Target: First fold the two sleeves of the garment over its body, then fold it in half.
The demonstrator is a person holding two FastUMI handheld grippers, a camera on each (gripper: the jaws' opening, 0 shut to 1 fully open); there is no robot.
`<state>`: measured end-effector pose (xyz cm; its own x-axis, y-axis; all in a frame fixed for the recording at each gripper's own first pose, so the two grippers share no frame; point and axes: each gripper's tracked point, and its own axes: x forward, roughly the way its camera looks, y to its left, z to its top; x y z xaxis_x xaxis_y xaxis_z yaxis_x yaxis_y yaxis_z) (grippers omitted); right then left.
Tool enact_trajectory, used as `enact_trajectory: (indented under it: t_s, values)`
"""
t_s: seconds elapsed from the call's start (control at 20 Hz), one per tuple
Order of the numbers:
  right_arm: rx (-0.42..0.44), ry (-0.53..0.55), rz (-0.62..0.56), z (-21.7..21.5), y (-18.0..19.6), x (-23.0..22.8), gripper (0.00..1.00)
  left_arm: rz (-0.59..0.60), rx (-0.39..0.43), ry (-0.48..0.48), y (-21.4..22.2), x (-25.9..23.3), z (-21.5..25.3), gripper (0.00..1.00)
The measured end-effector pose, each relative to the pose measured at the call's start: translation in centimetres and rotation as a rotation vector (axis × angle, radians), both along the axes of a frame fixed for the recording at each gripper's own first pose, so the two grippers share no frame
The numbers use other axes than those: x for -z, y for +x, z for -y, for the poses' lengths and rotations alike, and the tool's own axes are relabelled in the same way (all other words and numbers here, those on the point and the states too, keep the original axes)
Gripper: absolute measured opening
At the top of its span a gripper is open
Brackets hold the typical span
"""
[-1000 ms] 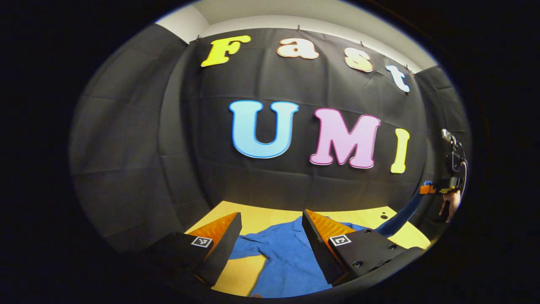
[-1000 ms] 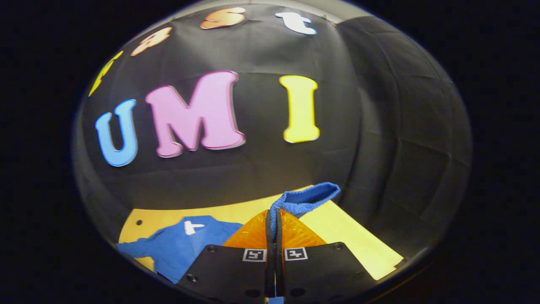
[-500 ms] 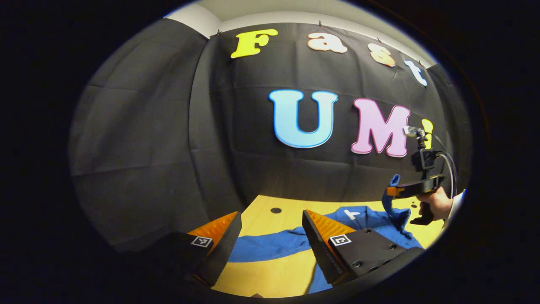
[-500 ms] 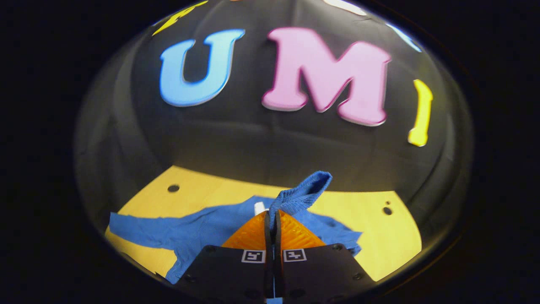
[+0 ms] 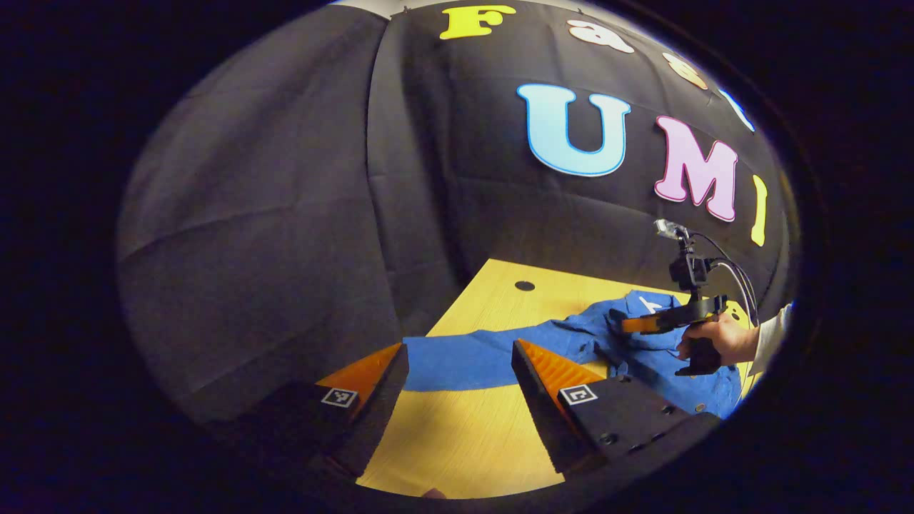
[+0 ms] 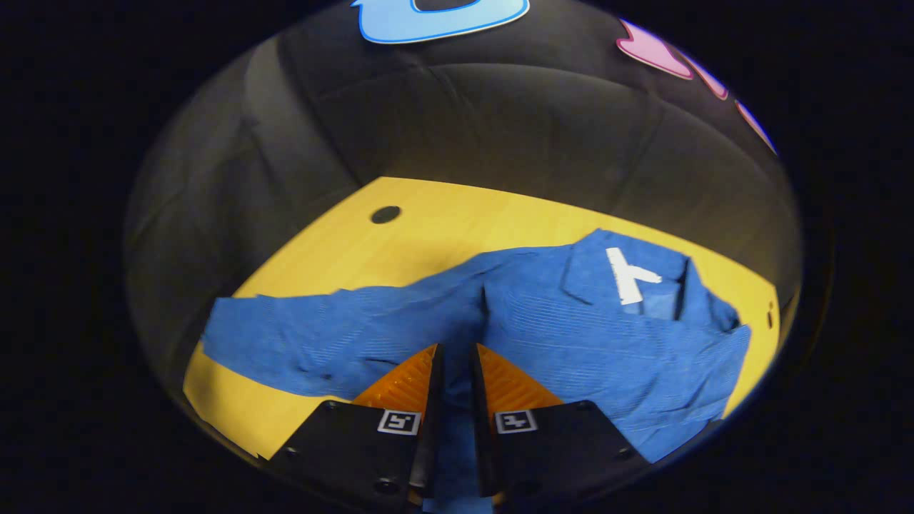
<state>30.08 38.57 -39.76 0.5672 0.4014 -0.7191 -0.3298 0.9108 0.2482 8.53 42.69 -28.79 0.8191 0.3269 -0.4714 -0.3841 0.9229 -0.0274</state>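
Observation:
A blue garment (image 6: 571, 335) lies flat on the yellow table (image 6: 443, 228), collar and white label (image 6: 632, 275) at the far right. Its left sleeve (image 6: 285, 343) stretches out to the left. My right gripper (image 6: 455, 351) is low over the garment's body, its jaws a narrow gap apart with blue cloth showing in the gap; the cuff no longer sticks up between them. In the left gripper view, my left gripper (image 5: 458, 348) is wide open above the table, the outstretched sleeve (image 5: 464, 357) lying just beyond its tips. The right gripper (image 5: 668, 321) and the hand (image 5: 714, 339) holding it hover over the garment (image 5: 635, 350).
The wooden table (image 5: 457, 442) has a small dark hole (image 5: 525, 285) near its far edge, also seen as a hole (image 6: 385, 214) beyond the sleeve. Black cloth walls close in behind and to the left of the table.
The right gripper carried the other sleeve's cuff across and down onto the garment's body, and its jaws parted a little. The left gripper swung left toward the outstretched sleeve, staying open.

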Motion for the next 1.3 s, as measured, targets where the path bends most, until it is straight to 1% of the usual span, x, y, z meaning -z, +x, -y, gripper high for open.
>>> enact_trajectory:
  t_s: [0.15, 0.2, 0.25, 0.4, 0.45, 0.55, 0.65, 0.85, 0.9, 0.95, 1.0, 1.05, 1.1, 1.15, 1.2, 1.3]
  values:
    - [0.031, 0.014, 0.022, 1.4, -0.2, -2.5, 0.76, -0.031, -0.018, -0.055, 0.8, 1.6, -1.1, 0.85]
    - [0.037, 0.019, 0.047, 2.4, -0.4, -4.0, 0.86, -0.042, -0.024, -0.069, 1.3, 2.4, -1.6, 0.86]
    - [0.039, 0.021, 0.079, 3.5, -0.7, -5.7, 0.83, -0.06, -0.029, -0.075, 1.6, 3.2, -2.1, 0.87]
    - [0.013, 0.049, 0.194, 7.0, -3.3, -11.8, 0.86, -0.145, -0.062, -0.055, 3.1, 5.9, -3.7, 0.86]
    - [0.009, 0.062, 0.233, 8.5, -4.5, -14.1, 0.9, -0.177, -0.072, -0.056, 3.9, 7.2, -4.3, 0.86]
    - [0.004, 0.058, 0.28, 12.0, -7.2, -17.1, 0.89, -0.221, -0.079, -0.092, 4.8, 9.2, -4.7, 0.86]
    - [0.036, 0.017, 0.253, 16.1, -9.9, -17.2, 0.89, -0.265, -0.073, -0.118, 5.4, 11.2, -5.2, 0.86]
    - [0.144, -0.033, 0.203, 22.8, -12.7, -16.4, 0.89, -0.297, -0.076, -0.129, 6.7, 13.8, -6.1, 0.86]
    - [0.166, -0.048, 0.2, 24.2, -13.1, -16.1, 0.89, -0.321, -0.094, -0.142, 6.4, 14.8, -6.3, 0.86]
    - [0.192, -0.073, 0.196, 25.6, -13.4, -15.6, 0.89, -0.347, -0.13, -0.131, 5.6, 15.4, -6.8, 0.86]
    - [0.217, -0.085, 0.178, 26.8, -14.1, -14.9, 0.89, -0.291, -0.134, -0.088, 6.5, 15.4, -7.6, 0.86]
    - [0.231, -0.074, 0.161, 27.1, -14.7, -14.7, 0.89, -0.315, -0.149, -0.106, 6.0, 15.9, -7.2, 0.87]
    - [0.245, -0.057, 0.152, 27.0, -15.0, -14.6, 0.89, -0.297, -0.136, -0.082, 6.0, 15.1, -7.1, 0.88]
    - [0.254, -0.046, 0.147, 27.0, -15.2, -14.5, 0.89, -0.318, -0.122, -0.091, 6.0, 15.5, -6.8, 0.86]
    - [0.26, -0.042, 0.147, 27.4, -15.6, -14.8, 0.89, -0.328, -0.078, -0.089, 6.4, 15.1, -6.4, 0.85]
    - [0.26, -0.035, 0.155, 28.0, -16.3, -15.7, 0.89, -0.353, -0.014, -0.116, 6.8, 15.0, -5.6, 0.6]
